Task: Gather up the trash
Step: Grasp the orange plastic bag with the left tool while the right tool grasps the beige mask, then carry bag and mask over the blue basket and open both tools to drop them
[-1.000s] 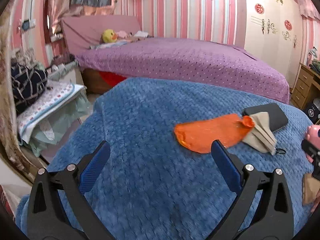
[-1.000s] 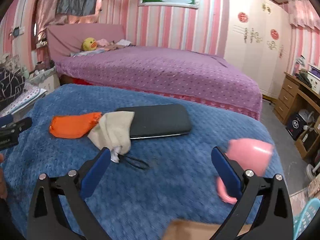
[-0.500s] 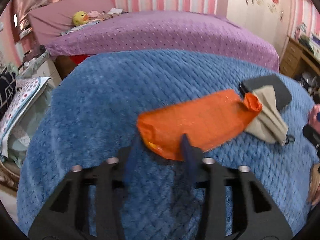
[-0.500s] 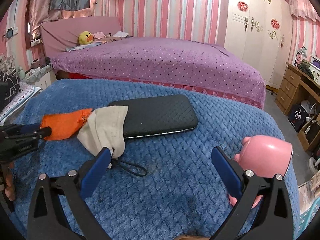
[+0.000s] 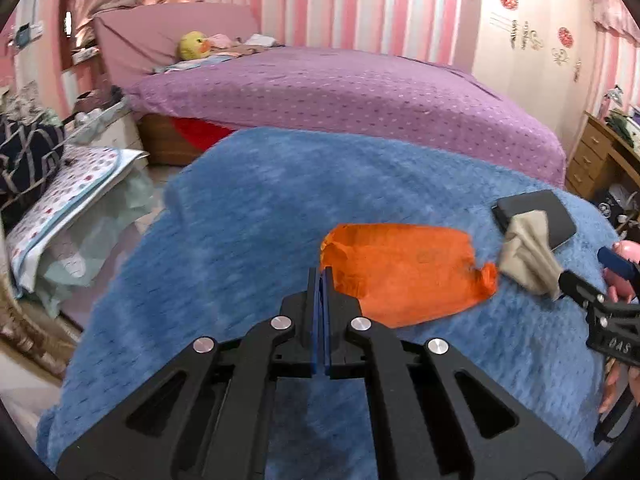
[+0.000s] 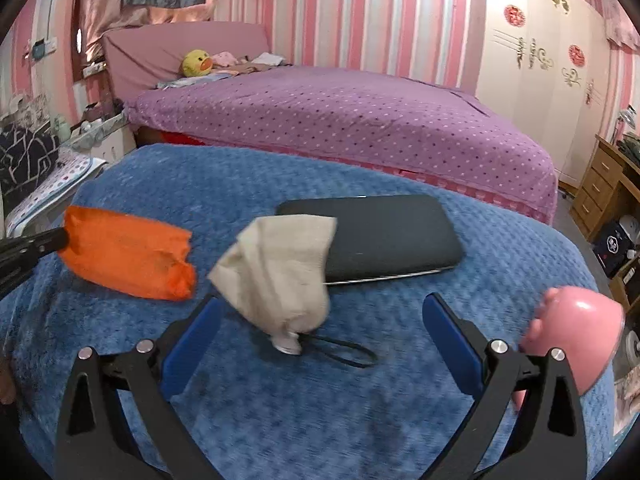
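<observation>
Purple bed (image 6: 360, 128), yellow plush duck (image 6: 196, 63), pink piggy bank (image 6: 576, 328).

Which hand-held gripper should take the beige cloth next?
Right. The right hand-held gripper is open with the beige cloth just ahead; the left hand-held gripper is shut on the orange wrapper.

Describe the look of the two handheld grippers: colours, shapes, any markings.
Both match: the left gripper and right gripper have matte black angular frames with triangular cut-outs, round silver pivot bolts and flat blue fingers. Seen from the left wrist view, the right gripper's black body carries small pale lettering. No cables or sleeves show.
</observation>
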`<act>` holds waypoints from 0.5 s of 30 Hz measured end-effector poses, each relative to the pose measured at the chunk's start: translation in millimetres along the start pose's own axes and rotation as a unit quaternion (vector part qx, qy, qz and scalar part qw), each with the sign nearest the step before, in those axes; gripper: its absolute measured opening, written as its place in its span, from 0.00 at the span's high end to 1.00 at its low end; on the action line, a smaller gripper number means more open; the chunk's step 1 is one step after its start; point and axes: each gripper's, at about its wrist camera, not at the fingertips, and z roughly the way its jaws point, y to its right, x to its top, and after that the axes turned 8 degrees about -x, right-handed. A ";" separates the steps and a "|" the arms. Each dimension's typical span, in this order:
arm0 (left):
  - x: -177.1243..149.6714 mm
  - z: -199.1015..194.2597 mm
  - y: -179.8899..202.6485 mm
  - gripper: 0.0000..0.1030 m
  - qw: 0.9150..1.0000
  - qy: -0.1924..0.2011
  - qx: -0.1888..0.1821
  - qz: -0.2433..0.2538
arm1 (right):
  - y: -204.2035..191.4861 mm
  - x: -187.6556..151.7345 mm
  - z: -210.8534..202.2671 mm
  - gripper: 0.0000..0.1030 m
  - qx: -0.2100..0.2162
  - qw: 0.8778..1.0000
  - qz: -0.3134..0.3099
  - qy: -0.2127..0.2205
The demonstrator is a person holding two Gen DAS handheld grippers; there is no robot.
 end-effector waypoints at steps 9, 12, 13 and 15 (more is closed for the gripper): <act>-12.2 -6.0 -23.2 1.00 1.000 0.004 0.022 -0.016 | -24.9 2.3 26.9 0.47 0.022 0.999 -0.026 -0.039; -14.1 -6.9 -21.1 1.00 1.000 0.009 0.022 -0.014 | -29.8 0.2 29.6 0.69 0.035 0.998 -0.037 -0.044; -14.6 -8.5 -19.8 1.00 1.000 0.012 0.019 -0.014 | -29.8 0.1 27.9 0.73 0.039 0.998 -0.038 -0.040; -15.3 -14.4 -16.7 1.00 1.000 0.020 0.017 -0.014 | -28.9 0.8 19.6 0.75 0.043 0.998 -0.039 -0.026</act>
